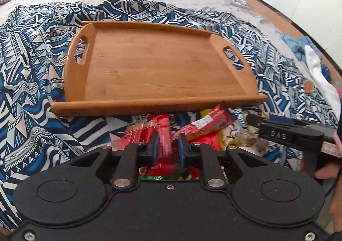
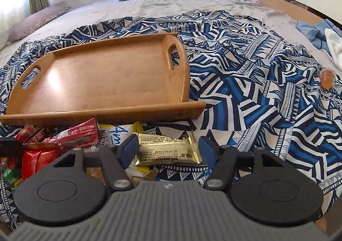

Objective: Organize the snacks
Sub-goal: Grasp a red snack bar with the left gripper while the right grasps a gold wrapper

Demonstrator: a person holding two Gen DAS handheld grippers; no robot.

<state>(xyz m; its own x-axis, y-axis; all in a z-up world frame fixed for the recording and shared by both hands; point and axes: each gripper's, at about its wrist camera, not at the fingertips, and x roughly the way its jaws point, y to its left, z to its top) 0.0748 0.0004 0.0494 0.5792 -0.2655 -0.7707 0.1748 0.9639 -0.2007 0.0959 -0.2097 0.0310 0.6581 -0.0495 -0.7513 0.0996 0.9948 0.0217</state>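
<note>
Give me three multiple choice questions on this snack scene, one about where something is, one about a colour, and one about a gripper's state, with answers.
1. Where does the snack pile lie relative to the wooden tray?
A. inside it
B. in front of its near rim
C. behind it

2. What colour is the packet between the right gripper's fingers?
A. gold
B. green
C. purple

3. How is the left gripper set?
A. wide open over the tray
B. nearly shut around a red packet
C. out of sight

Answers: B, the tray's floor is bare with the snacks at its near rim; A, its foil wrapper is gold; B, the pads sit close either side of the red packet.
</note>
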